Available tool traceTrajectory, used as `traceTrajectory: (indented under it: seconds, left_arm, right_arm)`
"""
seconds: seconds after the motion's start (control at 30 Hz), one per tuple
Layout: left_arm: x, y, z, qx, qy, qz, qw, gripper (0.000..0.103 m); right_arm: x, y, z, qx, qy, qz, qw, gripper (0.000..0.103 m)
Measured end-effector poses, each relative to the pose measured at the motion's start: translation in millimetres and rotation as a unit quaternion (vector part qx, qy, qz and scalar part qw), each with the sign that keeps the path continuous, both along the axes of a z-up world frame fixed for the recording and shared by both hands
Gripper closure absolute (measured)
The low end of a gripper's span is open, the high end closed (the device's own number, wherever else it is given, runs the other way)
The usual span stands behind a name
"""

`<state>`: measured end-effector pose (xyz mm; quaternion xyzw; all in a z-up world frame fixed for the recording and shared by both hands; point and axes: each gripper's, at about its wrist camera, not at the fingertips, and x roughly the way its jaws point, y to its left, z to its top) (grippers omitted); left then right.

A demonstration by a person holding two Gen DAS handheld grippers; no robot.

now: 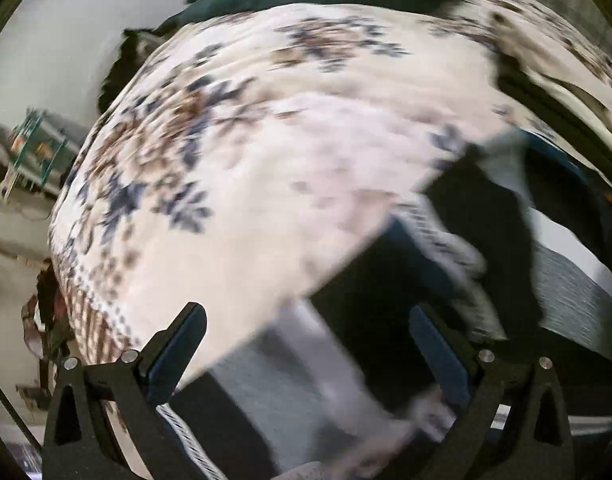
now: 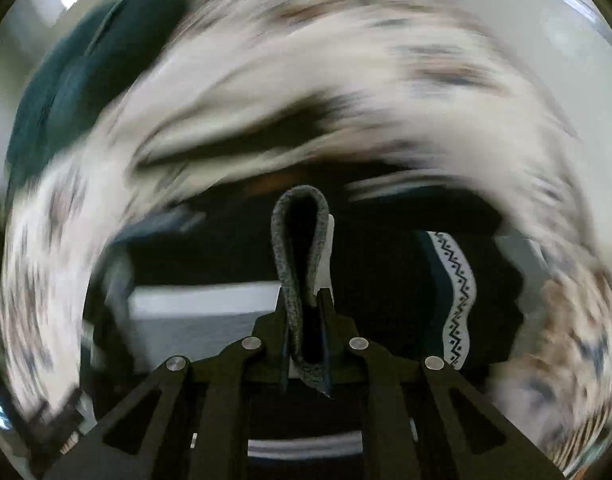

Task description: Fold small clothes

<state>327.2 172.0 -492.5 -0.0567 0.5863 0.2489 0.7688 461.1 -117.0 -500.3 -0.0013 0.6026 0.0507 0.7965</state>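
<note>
Grip: grey knit garment fold [image 2: 302, 240] clenched in right tongs [image 2: 306, 344]; left tongs [image 1: 309, 344] released. Edge at 12 o'clock should be kept taut w/ bedspread [image 1: 246, 200] contact avoided.

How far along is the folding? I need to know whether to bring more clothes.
Nothing looks finished: no neat folded piece shows on the floral blanket. In hand: the right gripper is shut on a looped grey fabric edge, while the left gripper is open above the dark striped garment. The fold itself remains; motion blur hides more.
</note>
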Motion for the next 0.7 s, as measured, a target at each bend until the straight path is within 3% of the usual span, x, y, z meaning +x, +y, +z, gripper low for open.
traceTrajectory:
  seconds: [0.13, 0.3, 0.33, 0.43, 0.47, 0.5, 0.57, 0.7]
  left_arm:
    - [-15, 44, -4, -0.004, 0.000, 0.033, 0.9994, 0.000]
    - [-36, 82, -5, -0.020, 0.000, 0.060, 0.9980, 0.000]
    - [-41, 88, -5, -0.025, 0.001, 0.064, 0.9976, 0.000]
    - [-61, 106, 2, -0.046, -0.004, 0.073, 0.9962, 0.000]
    - [-70, 113, 5, -0.054, -0.007, 0.075, 0.9957, 0.000]
    - [-80, 120, 8, -0.065, -0.008, 0.078, 0.9948, 0.000]
    - [-105, 135, 7, -0.095, -0.007, 0.088, 0.9916, 0.000]
    - [-152, 152, -2, -0.124, -0.003, 0.098, 0.9875, 0.000]
  right_arm:
    - [-21, 129, -44, -0.056, 0.015, 0.119, 0.991, 0.091]
    - [-29, 174, -70, -0.088, 0.035, 0.129, 0.987, 0.091]
    - [-29, 172, -72, -0.079, 0.045, 0.119, 0.989, 0.091]
    - [-24, 133, -64, 0.041, 0.103, 0.073, 0.991, 0.078]
    - [-25, 109, -54, 0.094, 0.112, 0.050, 0.988, 0.067]
    - [-27, 92, -46, 0.110, 0.111, 0.033, 0.987, 0.052]
    - [-35, 51, -31, 0.131, 0.104, -0.004, 0.986, 0.037]
    - [-65, -11, -20, 0.103, 0.112, -0.059, 0.987, 0.036]
